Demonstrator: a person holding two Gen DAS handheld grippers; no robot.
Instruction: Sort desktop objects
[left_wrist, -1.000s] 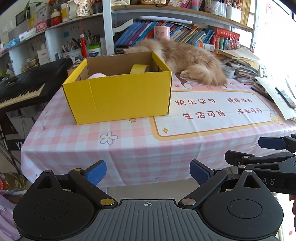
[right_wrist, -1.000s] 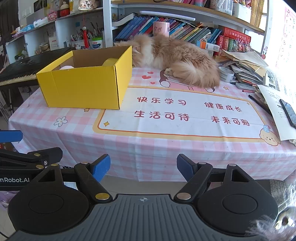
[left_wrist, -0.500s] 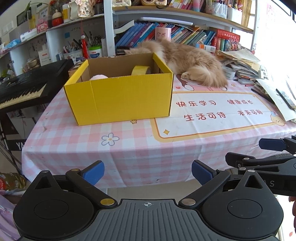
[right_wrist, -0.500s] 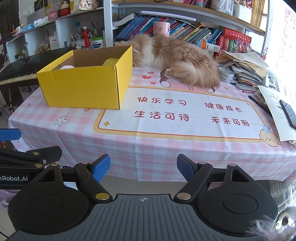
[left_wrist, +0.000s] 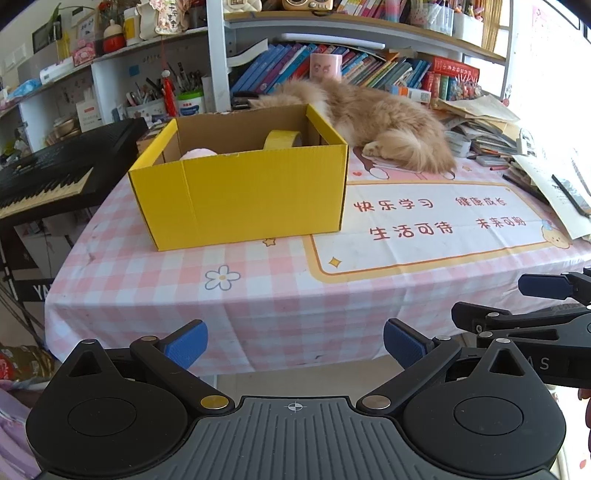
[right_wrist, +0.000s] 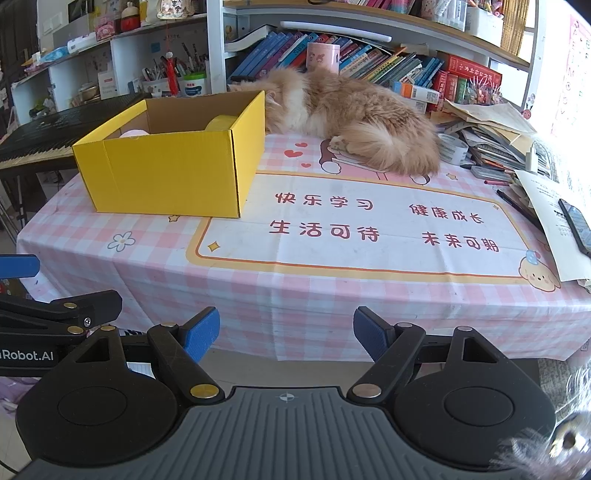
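An open yellow cardboard box (left_wrist: 236, 192) (right_wrist: 170, 177) stands on the left half of the pink checked tablecloth (left_wrist: 155, 280) (right_wrist: 295, 302). Inside it a yellow tape roll (left_wrist: 282, 139) (right_wrist: 221, 122) leans on the far right wall, and a pink soft thing (left_wrist: 197, 153) (right_wrist: 133, 133) peeks over the rim. My left gripper (left_wrist: 294, 343) hangs open in front of the table's near edge with nothing between its fingers. My right gripper (right_wrist: 286, 334) is open and empty too, beside it on the right. Each shows at the other view's edge.
A fluffy orange cat (left_wrist: 388, 125) (right_wrist: 354, 118) lies on the table behind the box. Papers, pens and a phone (right_wrist: 574, 225) pile up at the right edge. An electric keyboard (left_wrist: 55, 173) stands left of the table, with bookshelves (right_wrist: 369, 55) behind.
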